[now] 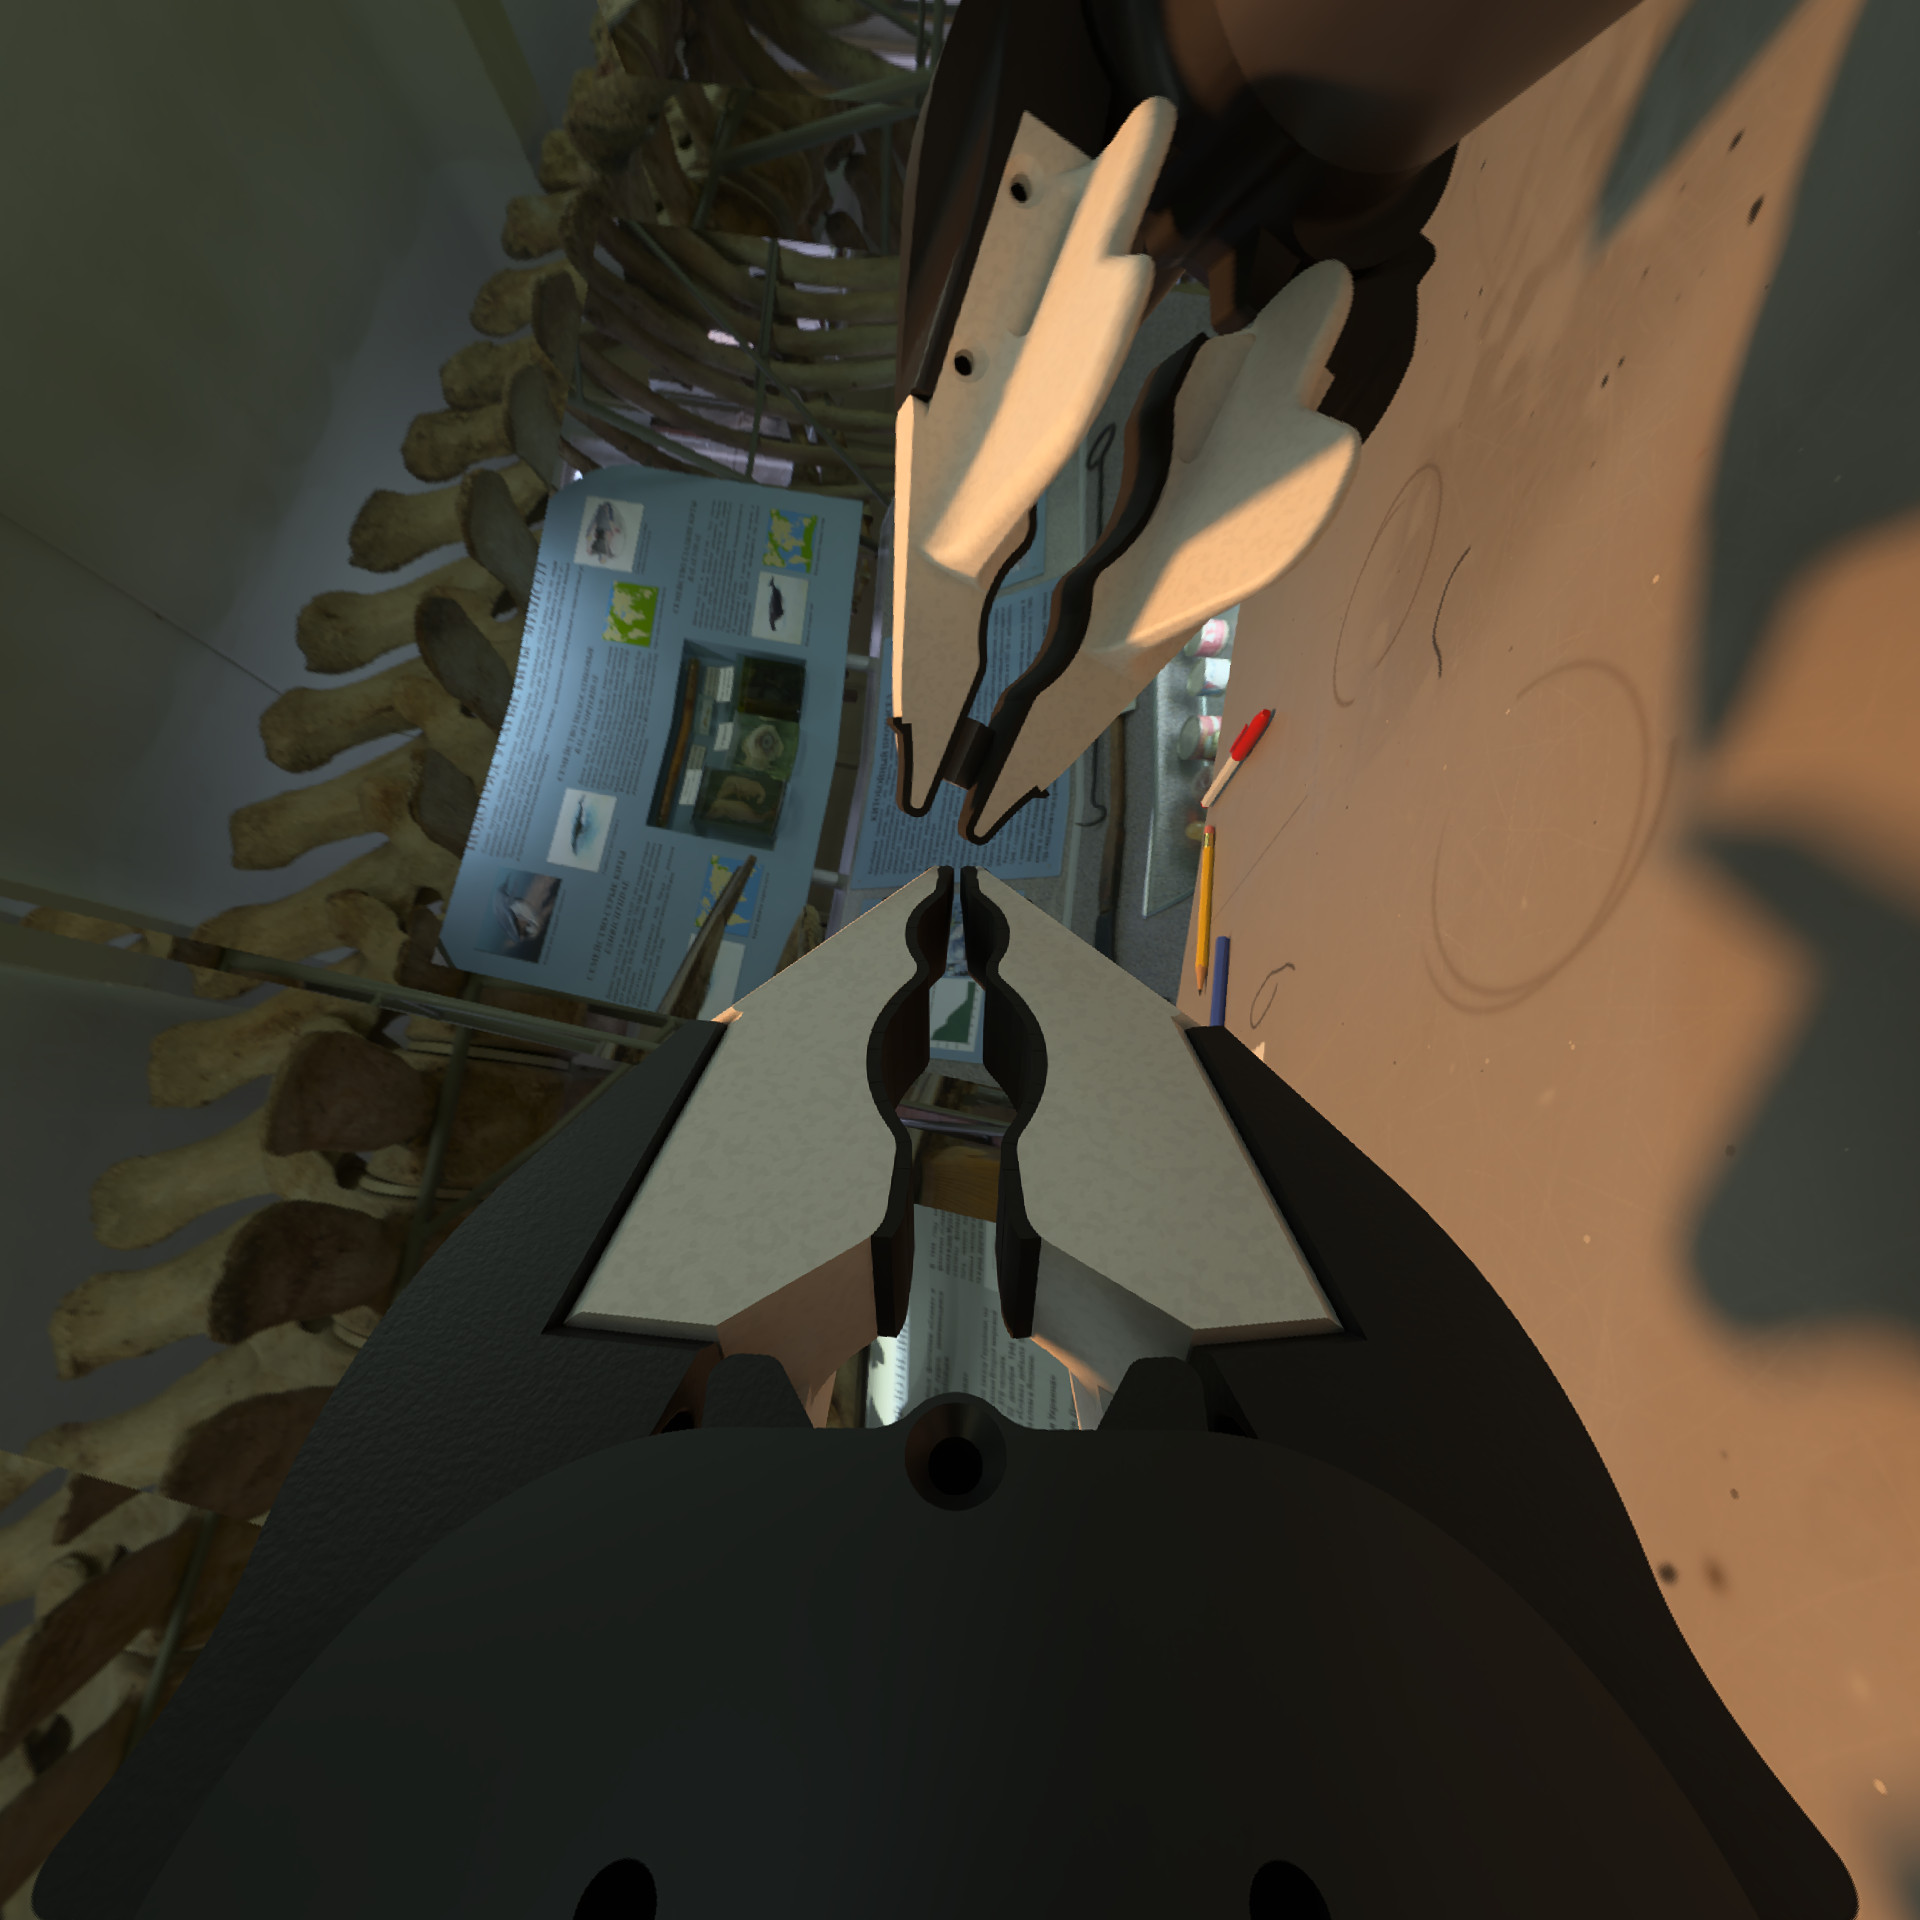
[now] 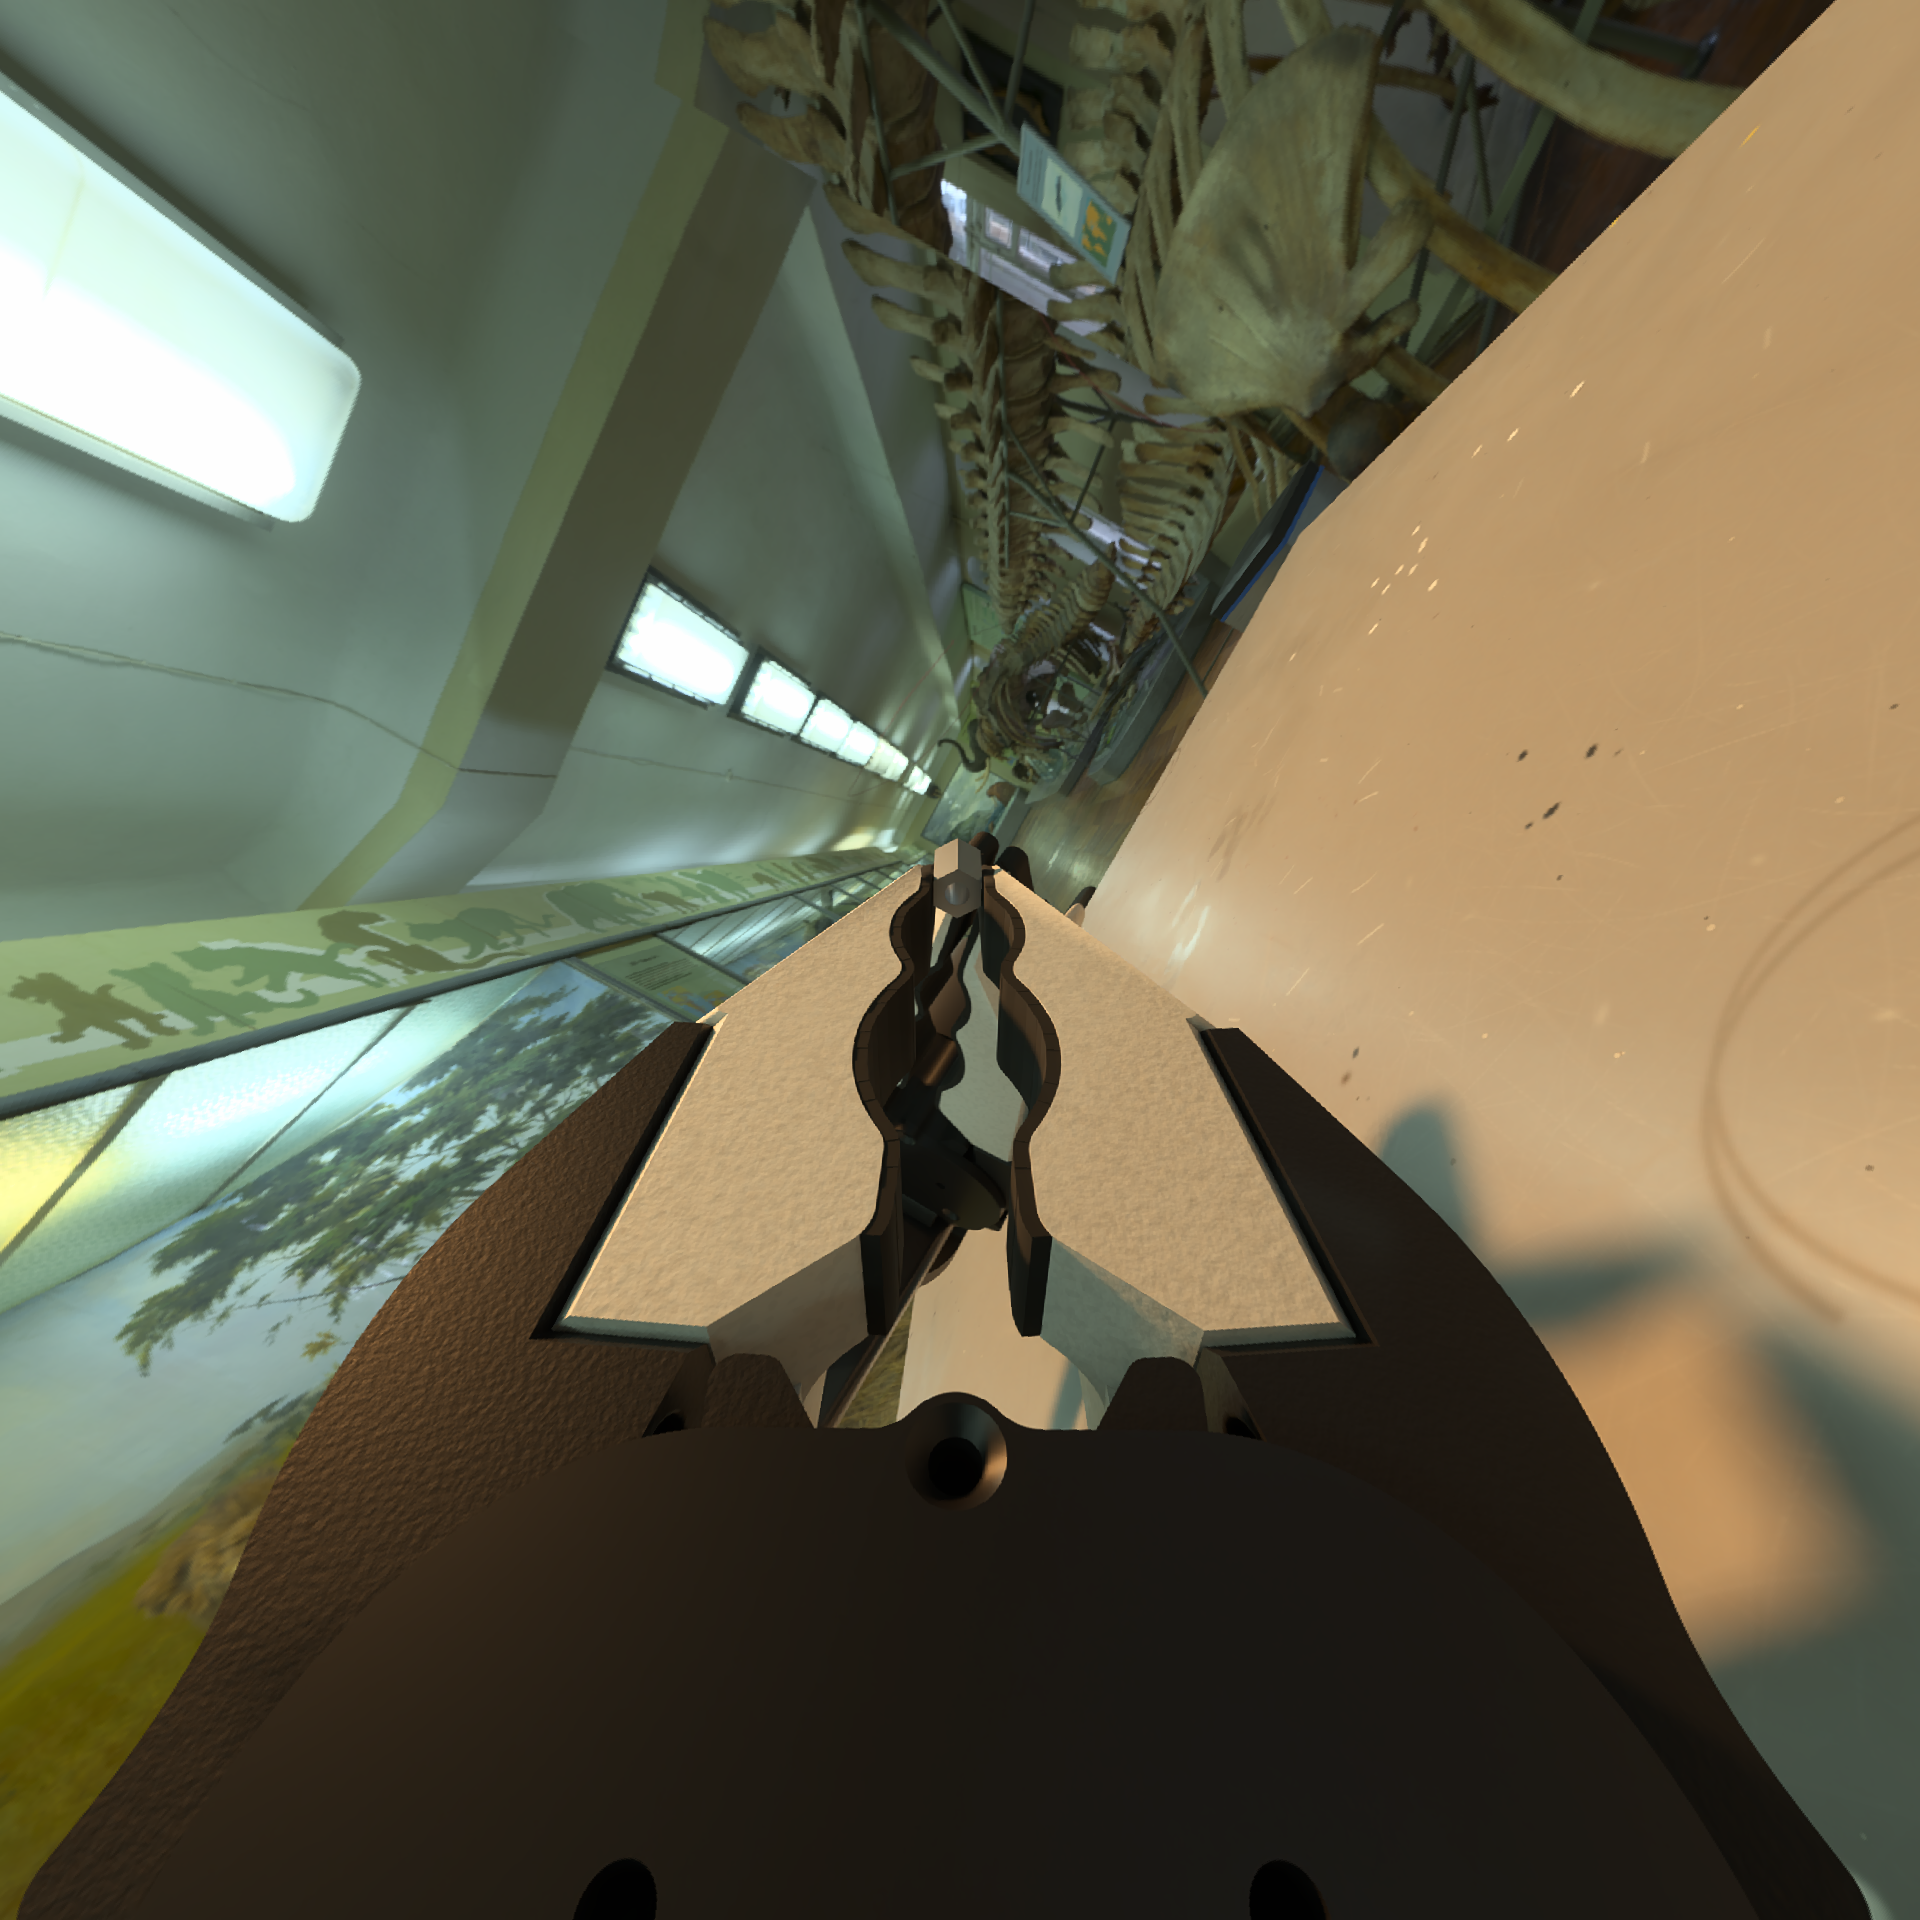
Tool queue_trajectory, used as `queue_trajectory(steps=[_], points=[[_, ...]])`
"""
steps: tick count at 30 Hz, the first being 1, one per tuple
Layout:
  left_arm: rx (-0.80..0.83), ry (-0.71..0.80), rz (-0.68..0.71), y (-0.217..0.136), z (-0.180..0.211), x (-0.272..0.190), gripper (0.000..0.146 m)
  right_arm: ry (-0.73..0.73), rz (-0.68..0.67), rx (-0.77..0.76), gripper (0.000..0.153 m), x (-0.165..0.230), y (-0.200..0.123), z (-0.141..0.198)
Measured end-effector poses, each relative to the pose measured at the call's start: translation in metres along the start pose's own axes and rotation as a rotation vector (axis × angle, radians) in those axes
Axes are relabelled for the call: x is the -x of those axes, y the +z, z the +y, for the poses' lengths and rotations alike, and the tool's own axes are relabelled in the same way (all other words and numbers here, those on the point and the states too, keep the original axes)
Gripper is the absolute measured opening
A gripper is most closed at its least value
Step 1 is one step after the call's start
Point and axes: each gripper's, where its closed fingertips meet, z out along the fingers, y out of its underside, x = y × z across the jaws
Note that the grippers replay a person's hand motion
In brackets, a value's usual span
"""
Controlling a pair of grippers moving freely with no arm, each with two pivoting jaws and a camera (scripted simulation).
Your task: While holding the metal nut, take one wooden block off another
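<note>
You face a museum hall: a long skeleton beside blue panels, ceiling lights glowing on pale walls, a painted forest mural, and a scuffed tan bench.

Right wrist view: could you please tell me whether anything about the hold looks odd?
The metal nut is pinched only near the tips of the right gripper, so the hold looks shallow. No wooden blocks show in either view, and the left gripper is shut on nothing.
</note>
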Motion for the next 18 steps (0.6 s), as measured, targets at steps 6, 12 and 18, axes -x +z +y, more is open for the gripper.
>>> queue_trajectory(steps=[6, 12, 18], points=[[0.033, -0.007, 0.021, -0.001, 0.002, -0.002, 0.000, -0.027, 0.053, -0.011, 0.008, -0.005, -0.001, 0.000], [0.069, -0.072, 0.066, -0.002, 0.004, -0.005, 0.000, -0.076, 0.105, -0.015, 0.008, -0.009, -0.001, 0.000], [0.080, -0.105, 0.083, -0.001, 0.004, -0.007, 0.000, -0.131, 0.146, -0.016, 0.008, -0.012, -0.001, 0.001]])
